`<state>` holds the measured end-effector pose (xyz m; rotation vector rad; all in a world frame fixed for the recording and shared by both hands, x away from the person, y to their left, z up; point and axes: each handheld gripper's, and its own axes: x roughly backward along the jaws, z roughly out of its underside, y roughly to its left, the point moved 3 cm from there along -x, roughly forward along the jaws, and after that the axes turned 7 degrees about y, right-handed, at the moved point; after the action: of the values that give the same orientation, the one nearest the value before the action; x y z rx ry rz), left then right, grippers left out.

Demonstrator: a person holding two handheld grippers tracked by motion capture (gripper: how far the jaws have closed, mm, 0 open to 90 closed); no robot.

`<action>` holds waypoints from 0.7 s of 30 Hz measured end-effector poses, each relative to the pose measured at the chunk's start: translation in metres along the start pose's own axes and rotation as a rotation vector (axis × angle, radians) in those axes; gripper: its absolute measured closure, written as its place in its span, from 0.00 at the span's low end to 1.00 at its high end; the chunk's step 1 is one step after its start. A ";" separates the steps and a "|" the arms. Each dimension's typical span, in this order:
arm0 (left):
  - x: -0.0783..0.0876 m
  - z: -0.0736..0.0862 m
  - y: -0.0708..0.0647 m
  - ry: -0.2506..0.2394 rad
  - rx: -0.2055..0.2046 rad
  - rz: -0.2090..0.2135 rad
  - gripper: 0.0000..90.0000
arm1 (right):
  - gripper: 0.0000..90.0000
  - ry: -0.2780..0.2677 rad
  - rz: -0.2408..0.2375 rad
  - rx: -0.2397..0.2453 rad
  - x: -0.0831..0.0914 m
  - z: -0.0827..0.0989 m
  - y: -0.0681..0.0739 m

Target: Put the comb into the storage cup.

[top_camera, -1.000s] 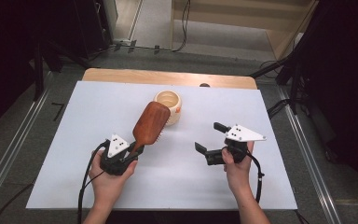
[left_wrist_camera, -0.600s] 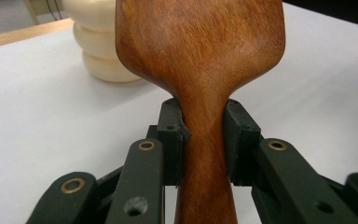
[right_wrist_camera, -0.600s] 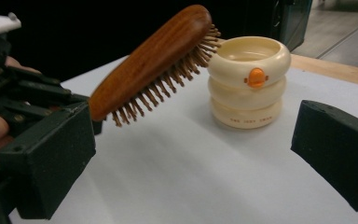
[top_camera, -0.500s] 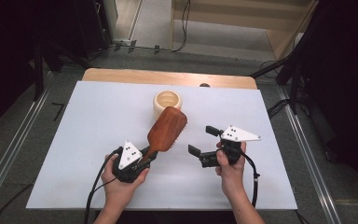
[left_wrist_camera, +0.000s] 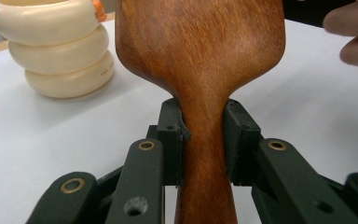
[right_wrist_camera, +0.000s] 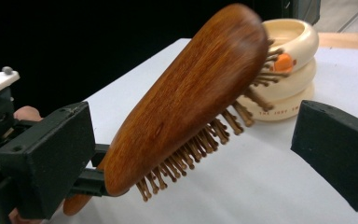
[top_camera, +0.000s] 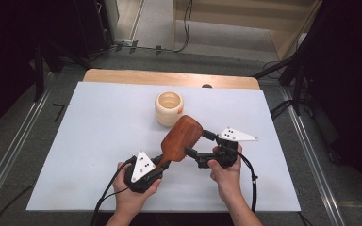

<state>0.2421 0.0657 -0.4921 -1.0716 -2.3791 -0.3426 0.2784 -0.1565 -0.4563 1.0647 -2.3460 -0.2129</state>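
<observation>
A brown wooden hairbrush (top_camera: 181, 138) hangs tilted over the white table, bristles down. My left gripper (top_camera: 162, 163) is shut on its narrow handle (left_wrist_camera: 204, 154), and both pads press the wood. My right gripper (top_camera: 199, 145) is open and points left at the brush. In the right gripper view the brush head (right_wrist_camera: 191, 102) lies across the wide gap of the right gripper (right_wrist_camera: 191, 154), and neither jaw touches it. A cream ribbed cup (top_camera: 168, 108) stands upright just behind the brush.
The white table sheet (top_camera: 94, 136) ends at a wooden strip (top_camera: 169, 77) at the back. Metal rails (top_camera: 14, 150) run along both sides. Fingers of the person's right hand (left_wrist_camera: 354, 32) show near the brush head. The cup (right_wrist_camera: 289, 56) carries a small orange mark.
My left gripper has carried the brush to the right and nearer the person, away from the cup. The brush head now lies between the right gripper's open jaws. The right gripper has hardly moved.
</observation>
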 end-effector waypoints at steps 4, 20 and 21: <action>-0.002 0.000 -0.006 -0.005 -0.013 0.006 0.79 | 0.00 0.026 0.004 -0.038 -0.007 0.002 0.002; -0.005 0.000 -0.018 -0.025 -0.044 0.010 0.79 | 0.13 0.069 -0.043 -0.142 -0.023 0.009 0.004; -0.005 0.000 -0.019 -0.024 -0.046 0.010 0.79 | 0.14 0.072 -0.050 -0.149 -0.024 0.009 0.005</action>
<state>0.2311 0.0503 -0.4958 -1.1138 -2.3966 -0.3854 0.2830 -0.1365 -0.4722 1.0419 -2.2037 -0.3567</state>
